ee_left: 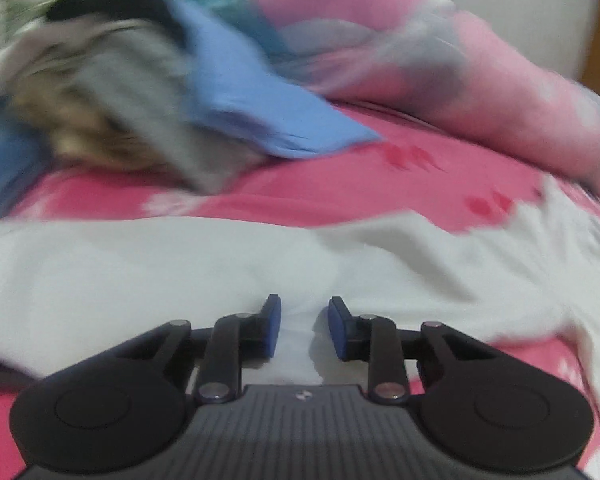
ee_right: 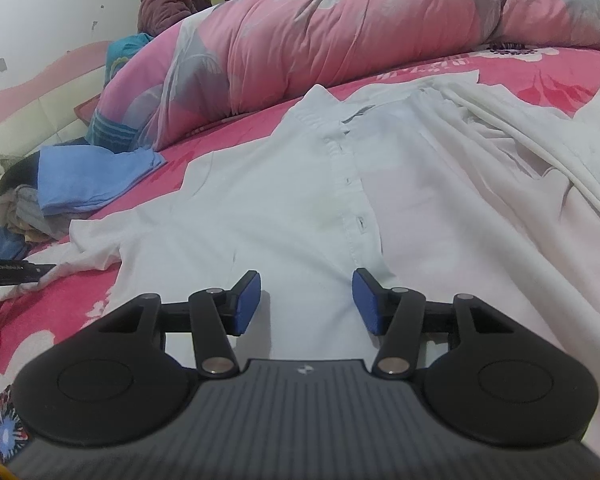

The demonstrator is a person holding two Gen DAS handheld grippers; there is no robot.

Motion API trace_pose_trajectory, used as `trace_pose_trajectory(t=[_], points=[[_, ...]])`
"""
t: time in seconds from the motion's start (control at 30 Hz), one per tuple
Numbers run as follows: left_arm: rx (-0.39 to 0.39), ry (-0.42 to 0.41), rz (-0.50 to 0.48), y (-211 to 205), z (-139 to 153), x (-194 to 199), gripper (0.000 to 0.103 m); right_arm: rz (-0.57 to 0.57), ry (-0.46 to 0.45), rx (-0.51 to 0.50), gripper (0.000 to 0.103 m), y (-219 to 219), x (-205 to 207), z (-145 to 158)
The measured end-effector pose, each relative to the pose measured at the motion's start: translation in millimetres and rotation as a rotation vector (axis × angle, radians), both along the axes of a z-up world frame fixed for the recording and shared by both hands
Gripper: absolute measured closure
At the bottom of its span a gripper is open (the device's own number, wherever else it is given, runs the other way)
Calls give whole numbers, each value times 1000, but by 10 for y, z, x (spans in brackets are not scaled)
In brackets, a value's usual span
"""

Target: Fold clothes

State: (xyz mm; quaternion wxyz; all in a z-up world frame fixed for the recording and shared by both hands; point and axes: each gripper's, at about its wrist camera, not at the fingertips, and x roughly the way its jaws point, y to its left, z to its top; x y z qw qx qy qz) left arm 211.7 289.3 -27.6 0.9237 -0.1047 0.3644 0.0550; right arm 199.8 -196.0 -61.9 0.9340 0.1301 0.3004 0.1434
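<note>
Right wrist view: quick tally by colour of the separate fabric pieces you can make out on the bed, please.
White: 2, the buttoned shirt and a second white garment to its right.
Blue: 1, a folded cloth.
Pink floral: 2, the quilt and the bedsheet.
Mixed pile at left: too jumbled to count.
Total: 5.

Left wrist view heavily motion-blurred: clothes pile (ee_left: 112,92) behind white shirt (ee_left: 220,264) smeared, only left gripper (ee_left: 304,330) sharp. Right wrist view crisp, even soft indoor light, short shadows under right gripper (ee_right: 306,302) fingers. Fisheye bends bed edges around shirt.
</note>
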Motion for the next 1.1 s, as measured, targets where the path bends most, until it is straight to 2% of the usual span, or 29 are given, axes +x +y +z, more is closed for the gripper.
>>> trace_pose_trajectory(t=[0.07, 0.13, 0.23, 0.27, 0.33, 0.43, 0.5, 0.53, 0.6, 0.7, 0.8, 0.83, 1.0, 1.1], points=[[8, -1, 32, 41, 50, -62, 75, 0, 0, -2, 53, 3, 0, 0], [27, -7, 34, 38, 110, -135, 65, 0, -1, -2, 52, 2, 2, -2], [63, -81, -9, -92, 275, -201, 60, 0, -1, -2, 52, 1, 2, -4], [81, -102, -31, -170, 325, -179, 55, 0, -1, -2, 52, 3, 2, -4], [99, -124, -76, -352, 403, -68, 49, 0, -1, -4, 52, 8, 1, -4], [117, -126, -166, -716, 425, 190, 49, -1, -3, -11, 52, 19, -1, -3], [137, -84, -208, -866, 310, 431, 47, -2, -4, -15, 52, 30, -8, -4], [136, -53, -197, -870, 213, 566, 47, -2, -5, -17, 52, 32, -10, -5], [121, -7, -107, -767, 23, 830, 48, -1, -6, -18, 52, 32, -9, -8], [13, -21, 57, -455, 16, 1013, 51, -1, -6, -15, 52, 27, -6, -12], [-66, -93, 86, -382, 232, 880, 46, 0, -6, -12, 52, 22, -5, -16], [-65, -112, 69, -467, 279, 799, 42, 0, -6, -10, 52, 18, -5, -18], [-59, -210, -16, -891, 516, 397, 41, -1, -4, -19, 52, 35, 0, -11], [-56, -268, -67, -1145, 658, 155, 31, -17, -7, -61, 52, 80, -16, 67]])
